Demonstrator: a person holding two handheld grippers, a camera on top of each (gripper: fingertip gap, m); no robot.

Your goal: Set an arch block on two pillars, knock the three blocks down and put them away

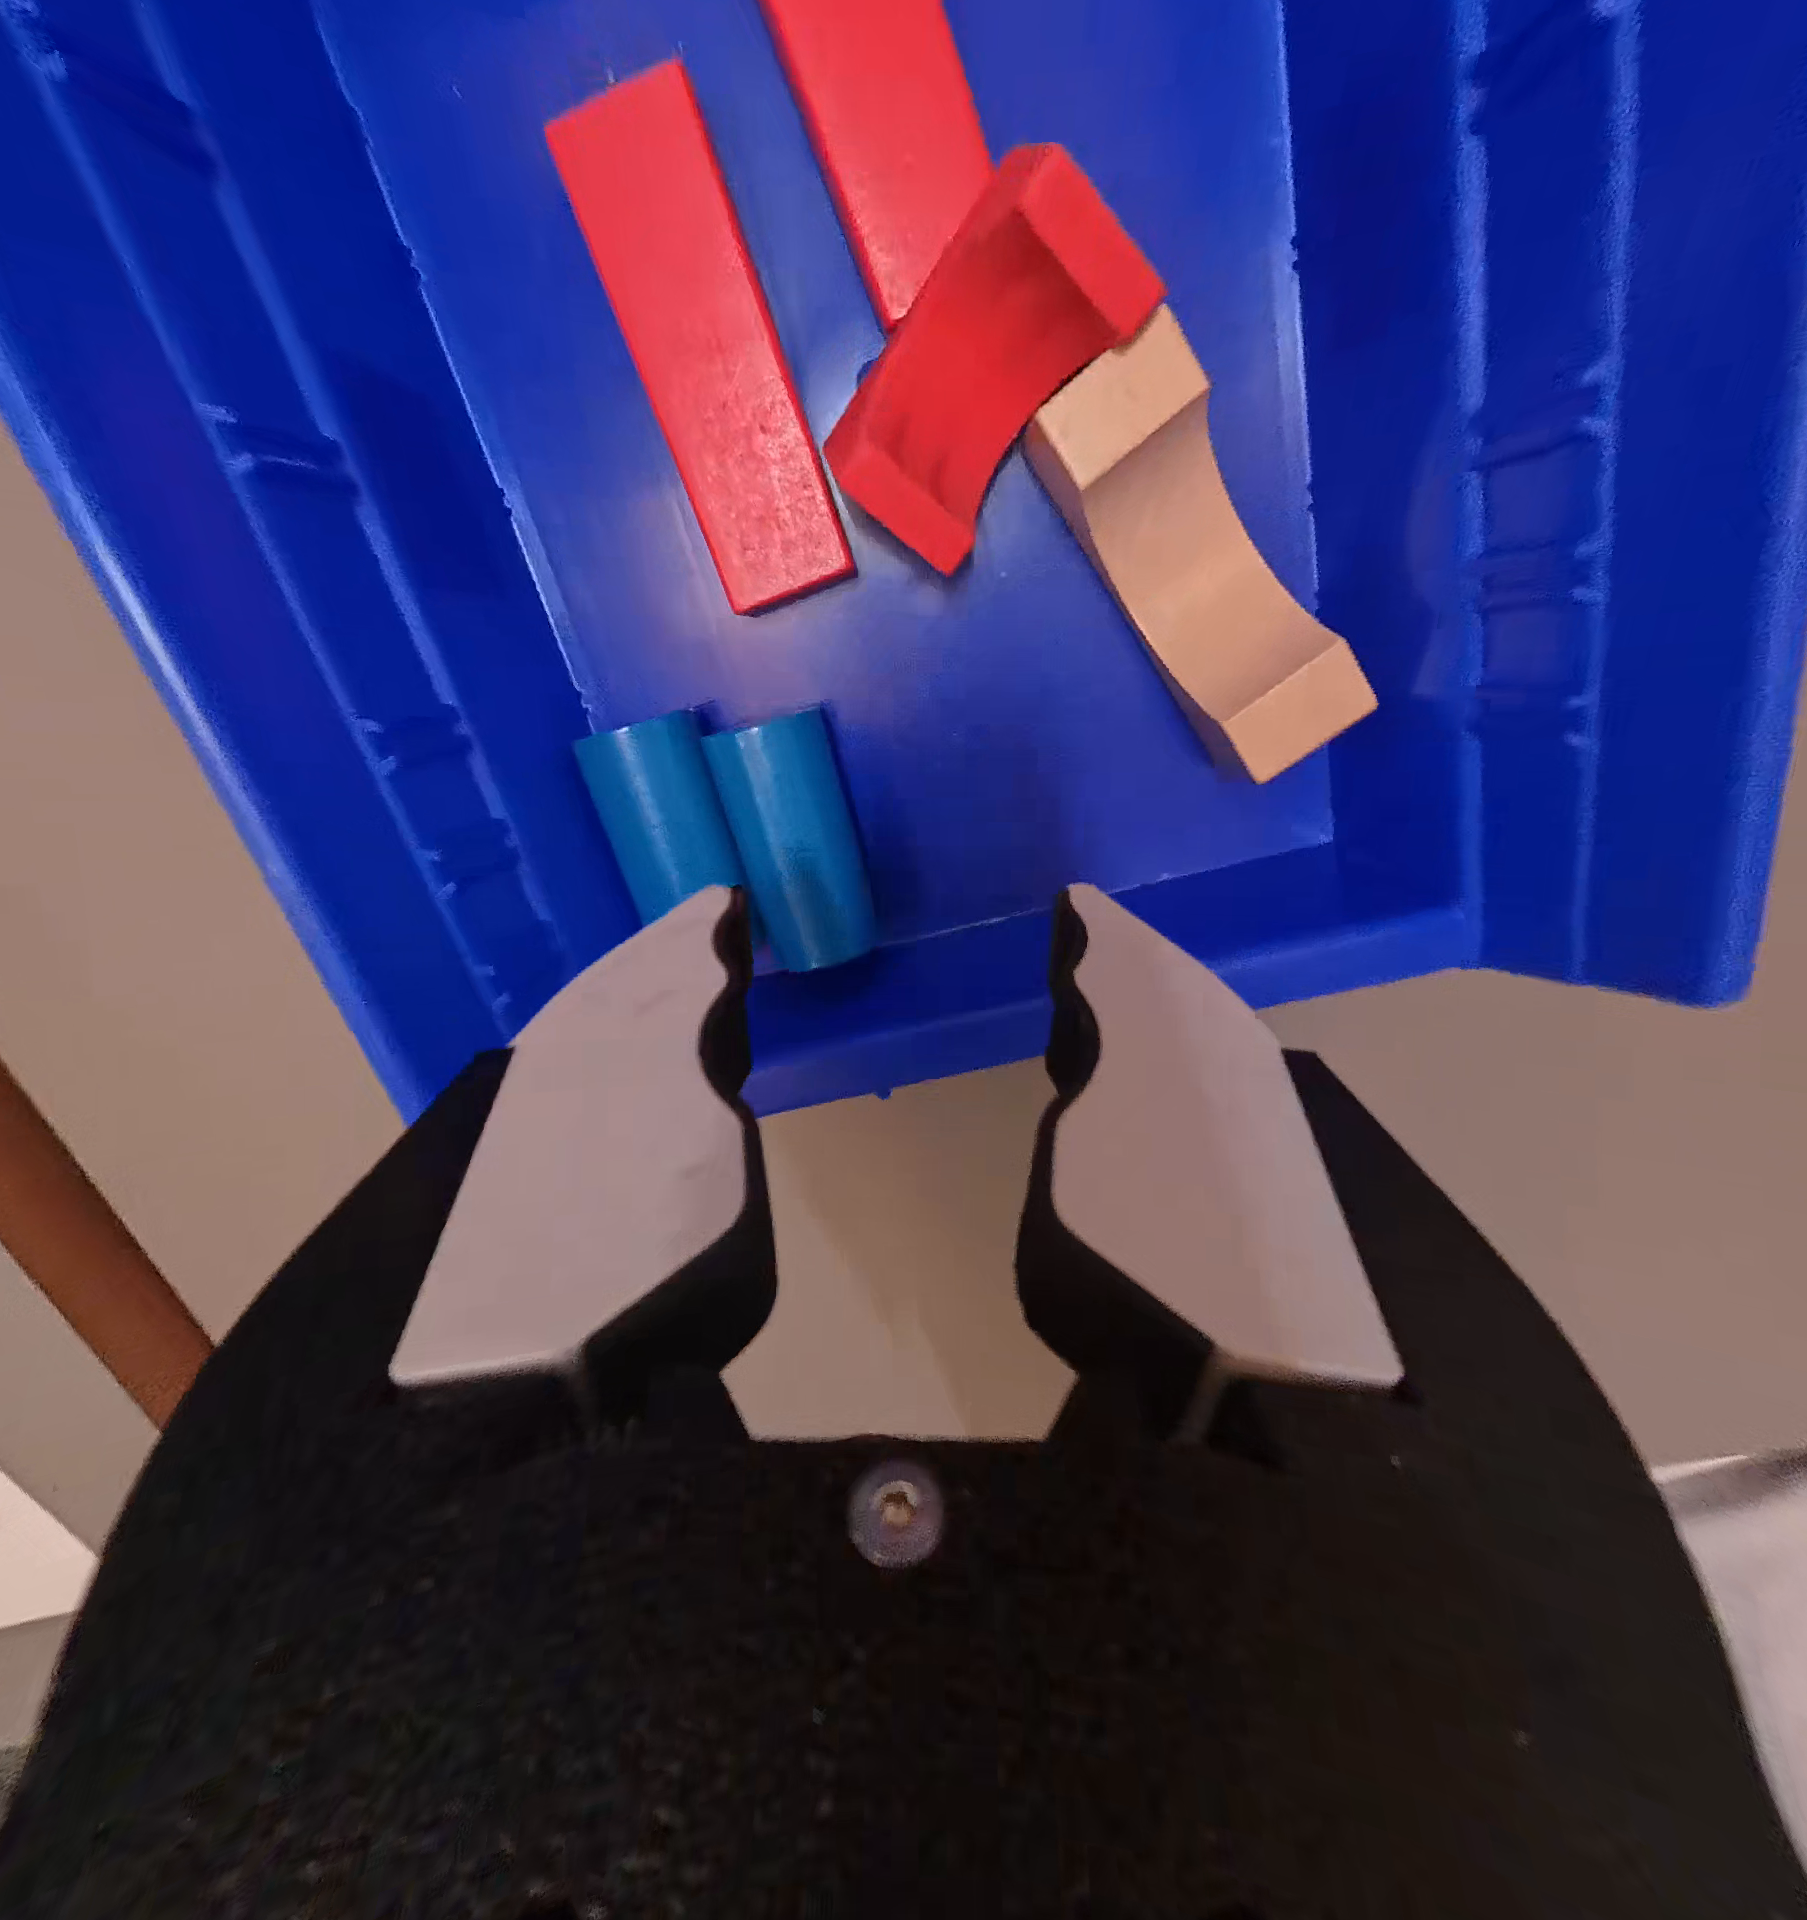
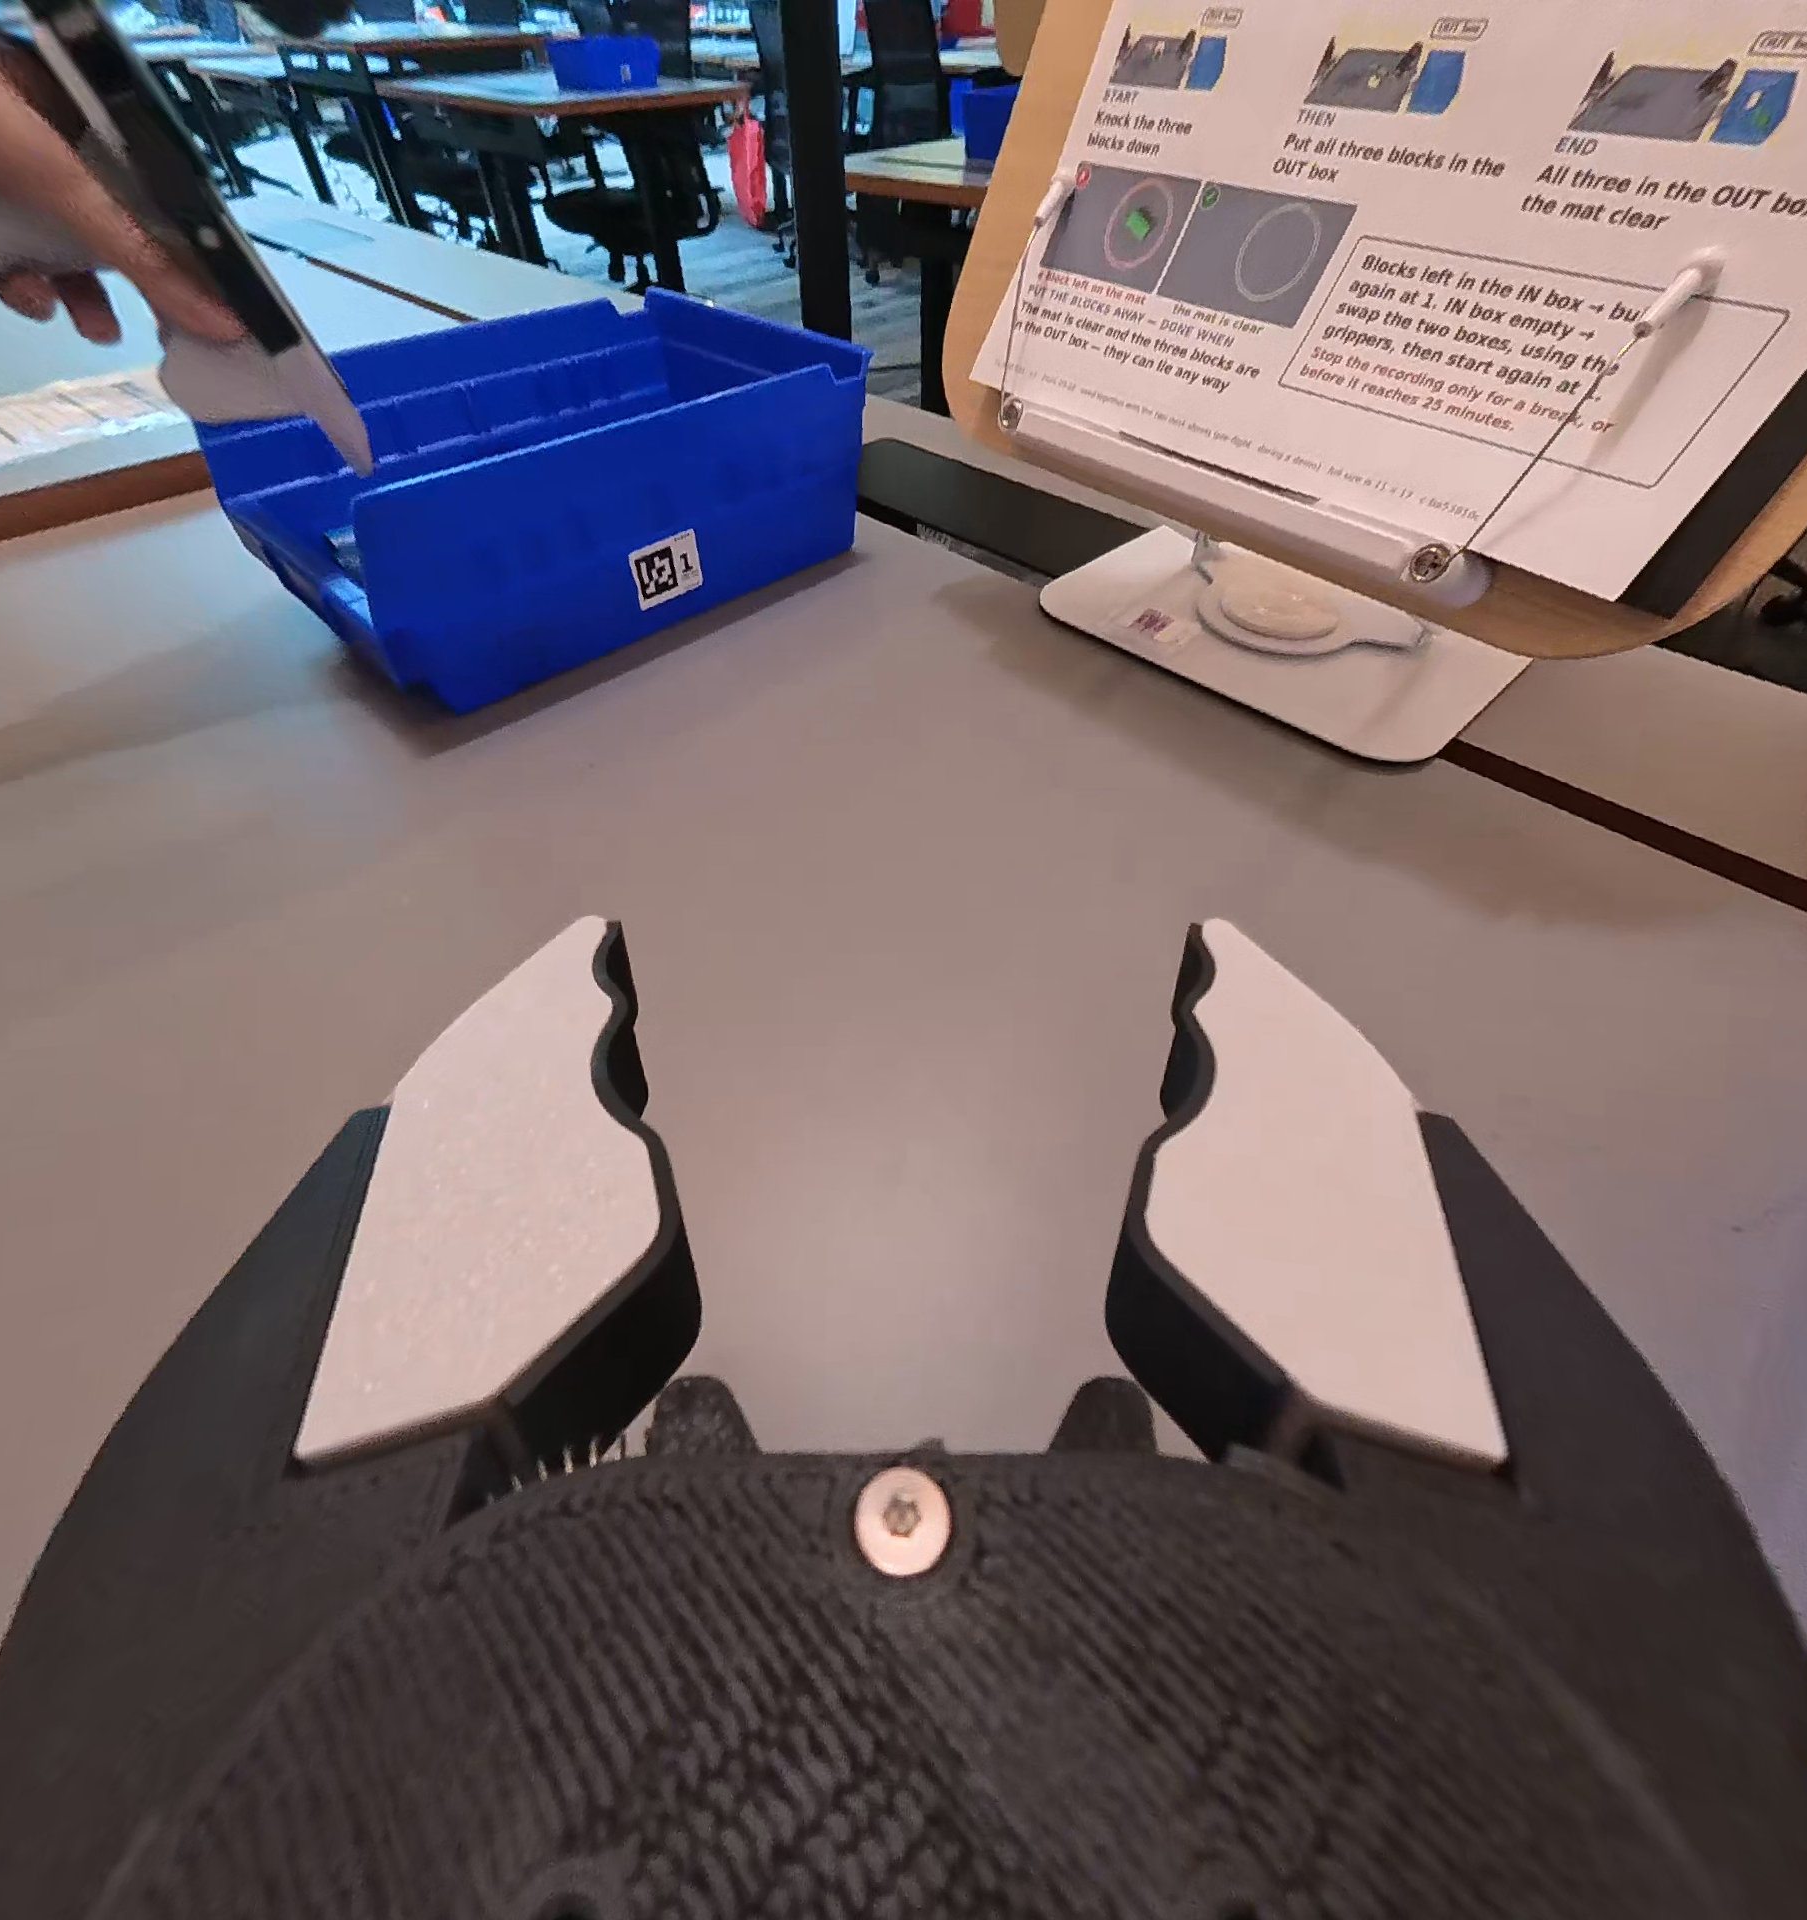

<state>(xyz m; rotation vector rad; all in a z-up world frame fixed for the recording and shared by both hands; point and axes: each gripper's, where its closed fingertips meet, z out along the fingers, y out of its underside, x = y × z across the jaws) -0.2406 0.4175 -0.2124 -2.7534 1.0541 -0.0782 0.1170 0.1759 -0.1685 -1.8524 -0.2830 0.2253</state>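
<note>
In the left wrist view my left gripper (image 1: 904,904) is open and empty, looking down over the near wall of a blue bin (image 1: 982,1039). In the bin lie two teal cylinders (image 1: 764,831) side by side just beyond my left fingertip, two flat red planks (image 1: 696,343), a red arch block (image 1: 982,353) and a tan arch block (image 1: 1190,561). In the right wrist view my right gripper (image 2: 904,935) is open and empty above the grey table (image 2: 878,810). The blue bin (image 2: 546,520) stands at the far left there, with the left gripper (image 2: 265,364), held by a hand (image 2: 57,281), tilted into it.
A wooden board with an instruction sheet (image 2: 1418,270) stands on a white base (image 2: 1283,655) at the far right of the table. The bin's front carries a small black-and-white marker sticker (image 2: 665,569). Other desks and chairs stand beyond the table.
</note>
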